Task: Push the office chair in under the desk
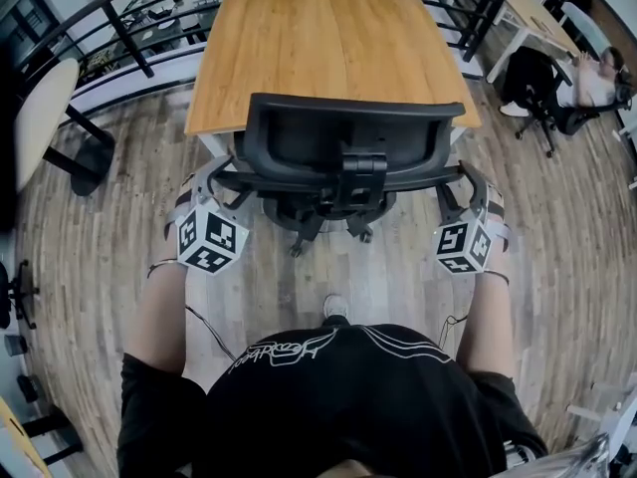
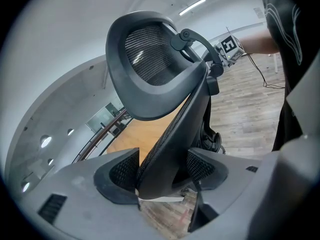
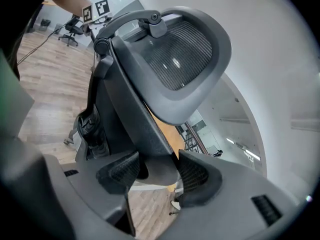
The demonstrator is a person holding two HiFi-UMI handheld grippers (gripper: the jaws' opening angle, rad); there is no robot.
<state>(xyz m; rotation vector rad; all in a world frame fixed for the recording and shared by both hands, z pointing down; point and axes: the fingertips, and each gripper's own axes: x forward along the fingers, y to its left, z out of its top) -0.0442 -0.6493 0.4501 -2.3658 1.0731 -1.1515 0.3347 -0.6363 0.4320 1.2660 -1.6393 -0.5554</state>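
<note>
Chair nearly tucked in
My left claw (image 1: 219,175) and right claw (image 1: 460,179) clamp the office chair (image 1: 348,147) backrest; it seems almost under the table (image 1: 318,48), with a short push remaining.

qty | L claw (image 1: 223,173) + R claw (image 1: 464,178) = 2 | office chair (image 1: 343,139) x1 | near desk (image 1: 328,48) + far desk (image 1: 531,16) = 2
</note>
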